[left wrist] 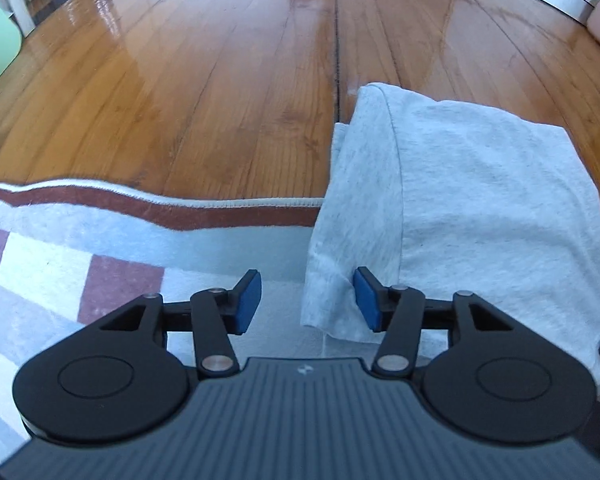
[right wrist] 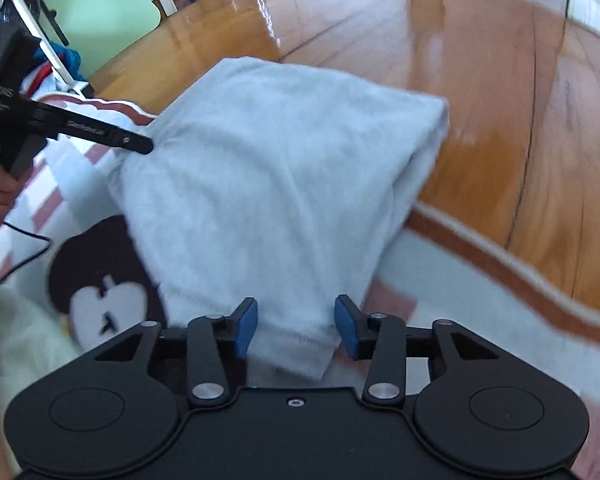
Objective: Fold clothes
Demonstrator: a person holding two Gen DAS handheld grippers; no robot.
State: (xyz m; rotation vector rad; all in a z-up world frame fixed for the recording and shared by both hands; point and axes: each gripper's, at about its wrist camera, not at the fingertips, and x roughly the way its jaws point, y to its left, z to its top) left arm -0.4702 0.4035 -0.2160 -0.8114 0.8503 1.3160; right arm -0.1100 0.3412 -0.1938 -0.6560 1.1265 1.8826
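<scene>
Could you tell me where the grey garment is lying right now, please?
The grey garment lies folded across the striped rug's far edge, spilling onto the wooden floor. It sits right of centre in the left wrist view, directly ahead of the right gripper.

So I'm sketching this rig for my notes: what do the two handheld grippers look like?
Both match: a black body with two round discs, black linkage arms on silver pivot pins, and blue pads on the fingertips. The left gripper has a ribbed grey top plate; the right gripper has a smooth black one. The right wrist view shows the left's black handle with white lettering and a thin dark cable.
</scene>
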